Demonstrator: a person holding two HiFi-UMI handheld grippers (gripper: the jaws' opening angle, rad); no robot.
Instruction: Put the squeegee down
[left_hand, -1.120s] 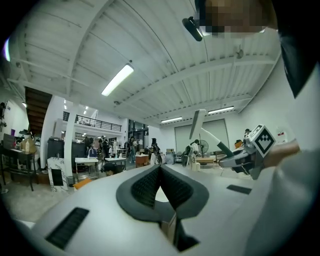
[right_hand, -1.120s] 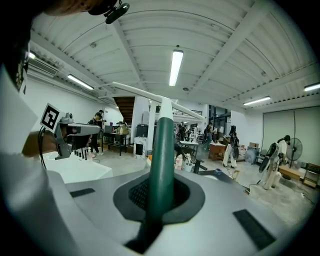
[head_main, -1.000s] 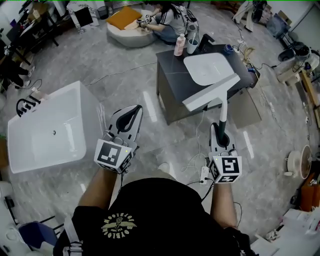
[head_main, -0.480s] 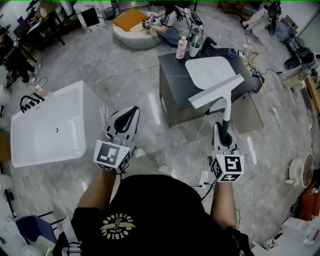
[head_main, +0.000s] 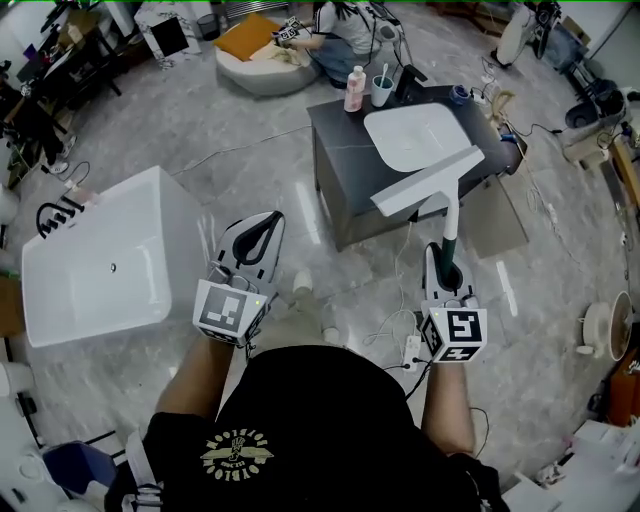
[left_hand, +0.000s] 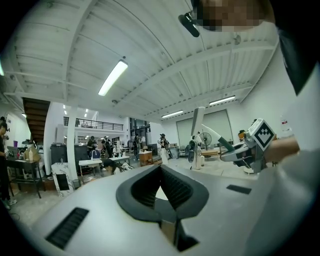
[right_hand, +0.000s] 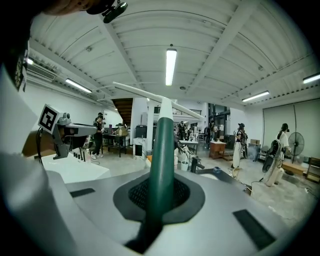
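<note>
While the right gripper (head_main: 441, 258) stays clamped on the squeegee (head_main: 425, 184) by its green handle, blade upright beyond the jaws, the dark tabletop (head_main: 338, 128) ahead sits scarcely nearer than before; the left gripper (head_main: 263, 228) is closed, empty; putting it down looks still undone.

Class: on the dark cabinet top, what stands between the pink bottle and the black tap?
A pale cup with a thin stick in it stands between them; the head view shows it.
</note>
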